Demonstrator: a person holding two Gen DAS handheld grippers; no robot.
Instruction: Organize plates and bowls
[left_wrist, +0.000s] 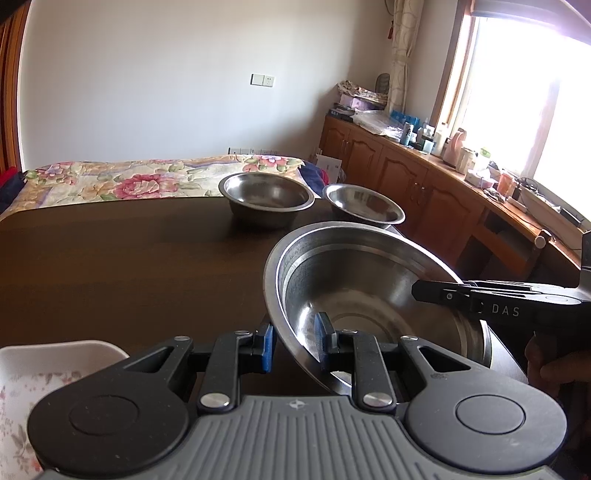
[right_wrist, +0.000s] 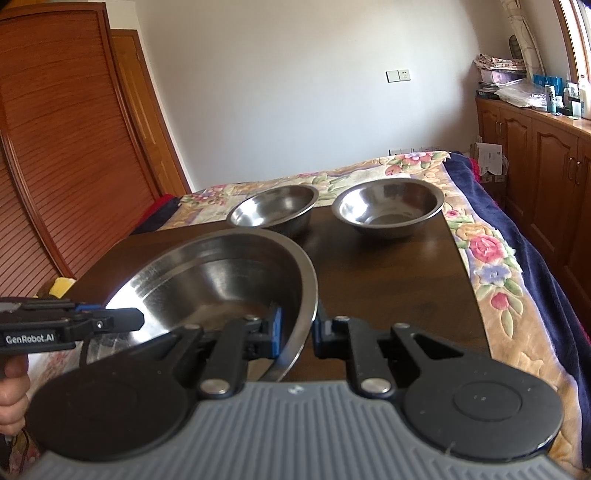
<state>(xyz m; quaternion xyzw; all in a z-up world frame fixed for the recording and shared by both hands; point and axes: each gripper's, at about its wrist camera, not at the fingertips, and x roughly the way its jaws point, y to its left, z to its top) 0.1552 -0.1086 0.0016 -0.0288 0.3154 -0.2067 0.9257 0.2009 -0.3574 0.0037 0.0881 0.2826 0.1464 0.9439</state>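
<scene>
A large steel bowl (left_wrist: 362, 295) is held tilted over the dark wooden table (left_wrist: 129, 258), with a second bowl nested inside it. My left gripper (left_wrist: 295, 347) straddles its near-left rim, one blue pad inside and one outside. My right gripper (right_wrist: 297, 334) straddles the opposite rim of the same bowl (right_wrist: 221, 280) in the same way. The right gripper shows in the left wrist view (left_wrist: 417, 290), and the left gripper shows in the right wrist view (right_wrist: 140, 319). Two smaller steel bowls (left_wrist: 266, 197) (left_wrist: 364, 208) stand at the table's far edge; they also show in the right wrist view (right_wrist: 273, 210) (right_wrist: 388, 206).
A white floral dish (left_wrist: 44, 373) sits at the near left of the table. A bed with a floral cover (right_wrist: 480, 240) lies behind and right of the table. Wooden cabinets (left_wrist: 406, 173) with clutter line the window wall. A wooden wardrobe (right_wrist: 55, 166) stands at the left.
</scene>
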